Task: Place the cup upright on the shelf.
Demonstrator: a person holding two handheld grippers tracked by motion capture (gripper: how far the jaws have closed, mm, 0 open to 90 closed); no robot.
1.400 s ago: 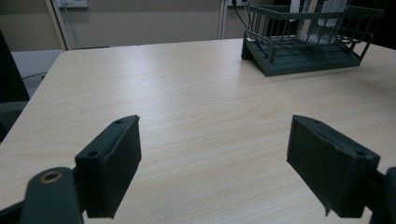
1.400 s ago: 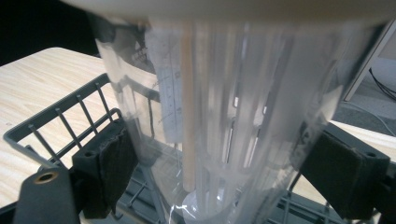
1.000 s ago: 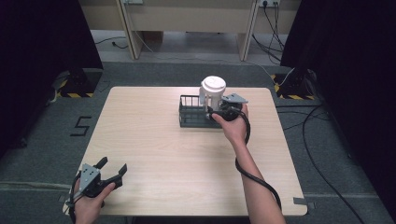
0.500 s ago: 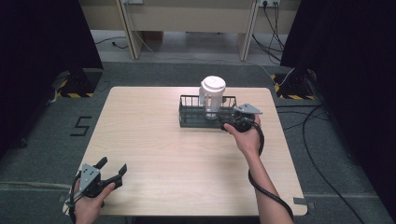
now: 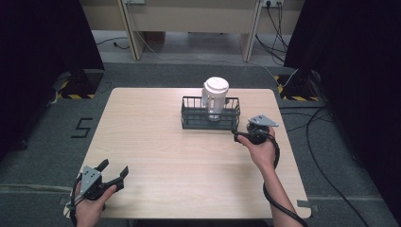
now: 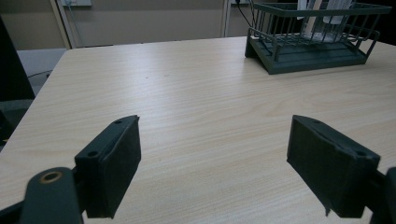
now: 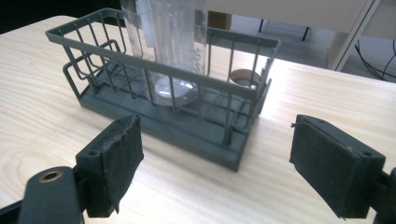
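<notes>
Since a second ago the right tongs (image 5: 243,135) have backed off from the cup and now sit just off the near right corner of the dark wire basket (image 5: 210,124), close to it but not touching as far as I can tell. Their jaws are spread wide with nothing between them; in the right gripper view they frame the basket's corner from just in front. So the clear cup with the white lid (image 5: 215,97) is on its own, standing upright inside the basket, about in the middle, lid sticking up well over the rail. From the right gripper view you can see the cup's see-through wall (image 7: 173,42) behind the bars and its round base resting on the basket floor. Basket is at the far middle of the table (image 5: 156,156), slightly right of centre. Left tongs (image 5: 112,174) haven't gone anywhere, they're down at the near left corner of the table, jaws released wide and holding nothing, well apart from the basket. In the left gripper view the basket (image 6: 308,44) sits way off at the top right
</notes>
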